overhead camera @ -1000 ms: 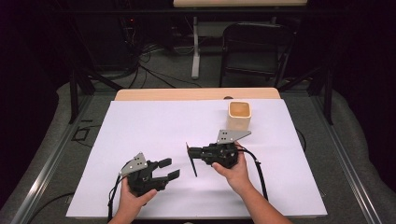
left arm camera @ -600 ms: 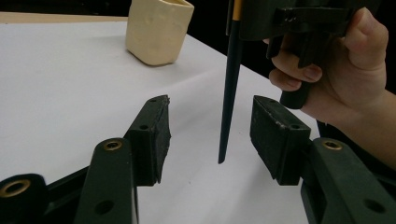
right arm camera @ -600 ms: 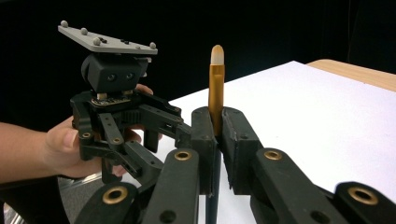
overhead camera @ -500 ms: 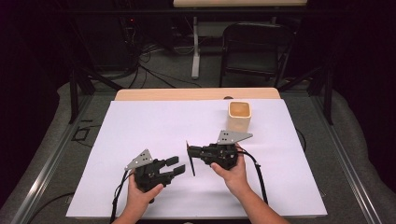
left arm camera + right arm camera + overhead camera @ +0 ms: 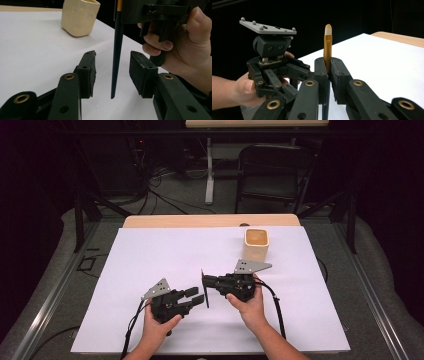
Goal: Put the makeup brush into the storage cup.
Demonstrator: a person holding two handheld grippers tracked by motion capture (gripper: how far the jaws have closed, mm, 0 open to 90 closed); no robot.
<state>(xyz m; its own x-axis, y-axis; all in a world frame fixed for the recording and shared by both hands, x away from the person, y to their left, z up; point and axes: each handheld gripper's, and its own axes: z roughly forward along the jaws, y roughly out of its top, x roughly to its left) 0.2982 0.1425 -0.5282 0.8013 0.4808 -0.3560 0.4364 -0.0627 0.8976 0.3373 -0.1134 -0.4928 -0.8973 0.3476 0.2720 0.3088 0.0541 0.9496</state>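
Note:
A slim brush [image 5: 327,47] with a dark handle, a gold ferrule and a pale tip stands upright. My right gripper [image 5: 329,75] is shut on it just below the ferrule. In the high view the brush [image 5: 205,290] sits at the right gripper [image 5: 206,282], near the table's front centre. My left gripper [image 5: 112,72] has come up beside it, and the handle's lower end [image 5: 116,62] hangs between its pads [image 5: 88,72] with a gap on each side. The left jaws have just been closing around the handle without touching it. The left gripper [image 5: 197,295] lies just left of the brush.
A cream cup [image 5: 256,243] stands behind the right gripper on the white sheet [image 5: 150,255] that covers the table. The same cup [image 5: 80,17] shows in the left gripper view. Chairs and cables lie beyond the table's far edge.
My left gripper has moved right toward the brush, and its jaws have narrowed around the handle's lower end. The right gripper and brush have stayed put.

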